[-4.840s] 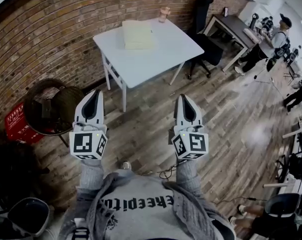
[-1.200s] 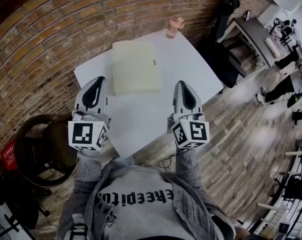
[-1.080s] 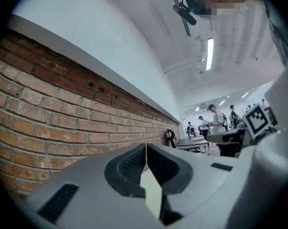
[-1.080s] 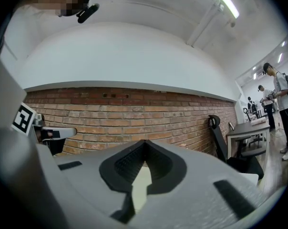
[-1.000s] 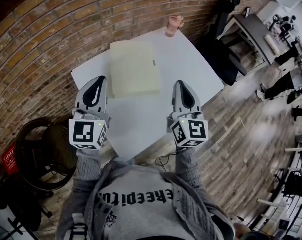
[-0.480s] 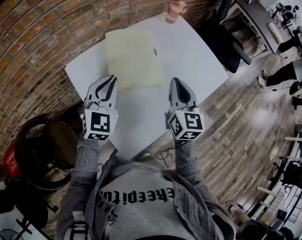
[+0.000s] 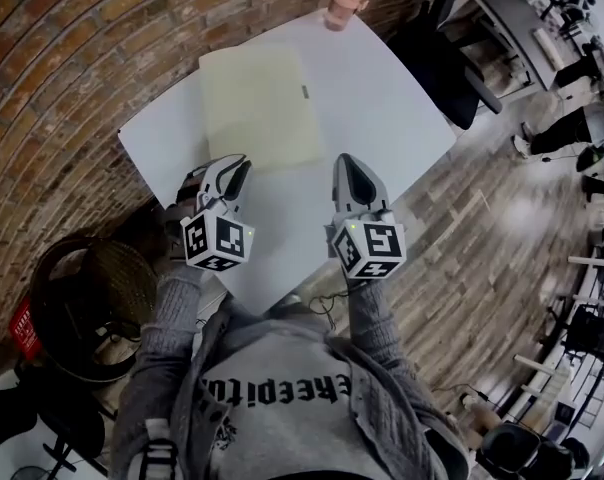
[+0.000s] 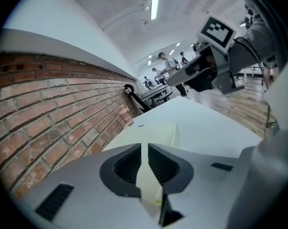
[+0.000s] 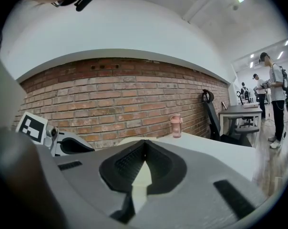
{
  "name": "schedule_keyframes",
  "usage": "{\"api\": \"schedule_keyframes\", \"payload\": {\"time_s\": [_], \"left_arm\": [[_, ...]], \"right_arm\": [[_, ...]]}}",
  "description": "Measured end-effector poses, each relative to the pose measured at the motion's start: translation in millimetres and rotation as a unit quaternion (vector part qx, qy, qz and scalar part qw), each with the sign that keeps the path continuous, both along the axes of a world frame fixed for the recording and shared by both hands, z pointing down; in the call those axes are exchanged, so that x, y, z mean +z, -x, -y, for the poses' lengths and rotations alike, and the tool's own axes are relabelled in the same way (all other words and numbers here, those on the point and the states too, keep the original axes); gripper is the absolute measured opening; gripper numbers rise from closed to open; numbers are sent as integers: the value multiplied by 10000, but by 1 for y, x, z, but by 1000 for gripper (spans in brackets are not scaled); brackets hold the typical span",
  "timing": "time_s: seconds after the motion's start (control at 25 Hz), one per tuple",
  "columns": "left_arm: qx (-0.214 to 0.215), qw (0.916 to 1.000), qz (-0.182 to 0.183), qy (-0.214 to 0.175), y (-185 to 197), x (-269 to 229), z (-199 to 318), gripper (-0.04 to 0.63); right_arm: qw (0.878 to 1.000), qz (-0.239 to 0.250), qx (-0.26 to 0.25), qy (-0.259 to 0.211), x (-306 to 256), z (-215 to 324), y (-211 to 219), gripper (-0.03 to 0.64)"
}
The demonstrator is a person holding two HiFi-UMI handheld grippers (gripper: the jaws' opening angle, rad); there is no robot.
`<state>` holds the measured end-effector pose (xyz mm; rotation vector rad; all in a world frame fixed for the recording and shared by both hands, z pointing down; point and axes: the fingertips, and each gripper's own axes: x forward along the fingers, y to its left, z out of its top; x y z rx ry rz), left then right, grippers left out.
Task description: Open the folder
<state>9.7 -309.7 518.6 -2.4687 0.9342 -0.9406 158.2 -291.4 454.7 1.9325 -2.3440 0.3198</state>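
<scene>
A pale yellow folder point(image 7: 260, 108) lies shut and flat on the white table point(image 7: 382, 98), near its far left side. My left gripper point(image 7: 234, 173) hovers just short of the folder's near edge, rolled a little to the right, jaws shut with only a thin slit and nothing in them. In the left gripper view the folder point(image 8: 151, 135) stretches away ahead of the left gripper point(image 8: 144, 149). My right gripper point(image 7: 350, 173) is over bare table to the right of the folder's near corner, shut and empty. In the right gripper view the right gripper point(image 9: 144, 144) points level at the brick wall.
A pink cup point(image 7: 344, 6) stands at the table's far edge by the brick wall point(image 7: 72, 58). A black office chair point(image 7: 437, 48) sits to the table's right. A round dark chair point(image 7: 92, 298) is at the lower left. People stand at desks far right.
Both grippers have sunk toward the table. The left one came down further, rolled to the right and drew closer to the folder's near edge.
</scene>
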Motion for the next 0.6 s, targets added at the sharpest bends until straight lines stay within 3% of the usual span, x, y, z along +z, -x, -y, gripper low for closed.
{"api": "schedule_keyframes", "payload": {"time_s": [0.2,0.28,0.6], "left_arm": [[329,9982,496,18,-14,23,-3,29],[452,9968,656,97,-19,32,-5,110],[812,9880,1315,-32,-35,58,-1,110]], "right_arm": [[10000,-33,15,90,7,-4,-2,3],[9999,-43,24,125,9,-4,-3,4],[9997,-89,60,223,17,-3,-5,3]]}}
